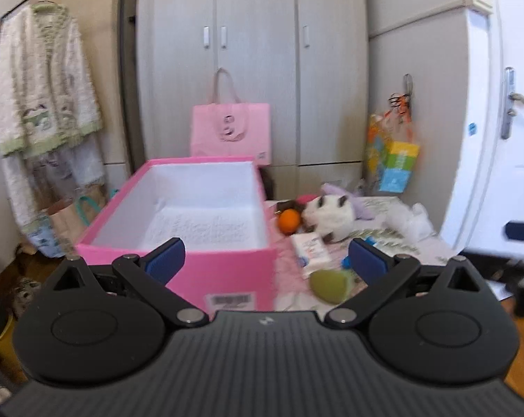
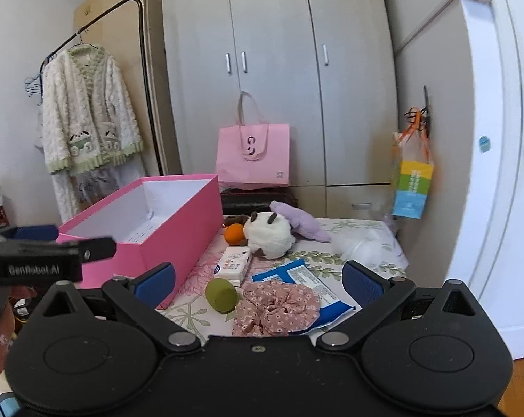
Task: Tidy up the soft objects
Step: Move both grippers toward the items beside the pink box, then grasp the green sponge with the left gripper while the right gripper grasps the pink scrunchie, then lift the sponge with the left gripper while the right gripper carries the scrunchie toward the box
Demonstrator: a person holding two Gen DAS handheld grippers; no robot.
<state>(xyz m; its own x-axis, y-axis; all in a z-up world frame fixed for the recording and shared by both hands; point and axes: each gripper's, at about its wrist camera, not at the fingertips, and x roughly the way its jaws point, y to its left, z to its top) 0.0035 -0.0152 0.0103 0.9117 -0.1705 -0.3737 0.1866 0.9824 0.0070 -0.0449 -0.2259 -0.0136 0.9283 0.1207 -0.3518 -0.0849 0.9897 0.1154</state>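
Note:
An open pink box (image 1: 178,222) with a white lining stands on the floral bed; it also shows in the right wrist view (image 2: 178,222). Right of it lie a white plush (image 2: 268,236), a purple plush (image 2: 296,222), an orange ball (image 2: 234,233), a green soft ball (image 2: 222,294) and a pink floral scrunchie (image 2: 279,307). The white plush (image 1: 329,213), orange ball (image 1: 289,221) and green ball (image 1: 329,285) show in the left wrist view too. My left gripper (image 1: 265,260) is open and empty, near the box's front corner. My right gripper (image 2: 258,281) is open and empty, just before the scrunchie.
A tissue pack (image 2: 234,260), a blue-white packet (image 2: 296,274) and a white plastic bag (image 2: 366,246) lie on the bed. A pink tote (image 2: 253,154) leans on the grey wardrobe (image 2: 275,69). A clothes rack with a robe (image 2: 88,118) stands left; a white door (image 2: 498,173) right.

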